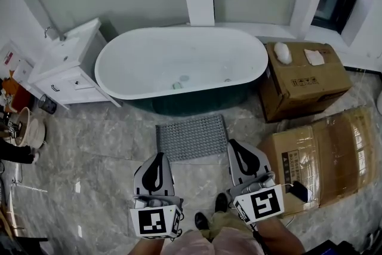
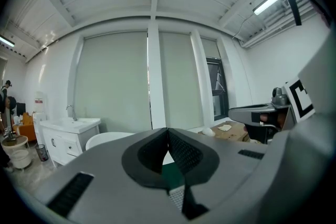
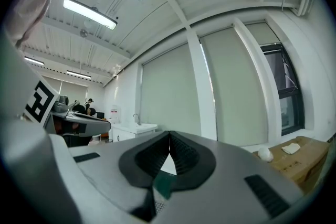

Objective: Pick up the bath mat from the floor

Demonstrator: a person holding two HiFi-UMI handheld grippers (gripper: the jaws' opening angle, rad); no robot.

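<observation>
A grey studded bath mat (image 1: 192, 137) lies flat on the marble floor in front of the white bathtub (image 1: 182, 63). My left gripper (image 1: 159, 155) hovers just short of the mat's near left corner, its jaws shut and empty. My right gripper (image 1: 233, 144) sits beside the mat's near right edge, also shut with nothing held. In the left gripper view the left gripper (image 2: 168, 129) has its tips meeting, with a sliver of the mat (image 2: 177, 196) below. In the right gripper view the right gripper (image 3: 169, 134) has its jaws touching too.
A white vanity cabinet (image 1: 65, 65) with a sink stands left of the tub. Cardboard boxes (image 1: 303, 79) stand to the right, and a flattened one (image 1: 327, 152) lies near my right gripper. A bucket (image 1: 28, 128) sits at the far left. My shoes (image 1: 202, 221) show at the bottom.
</observation>
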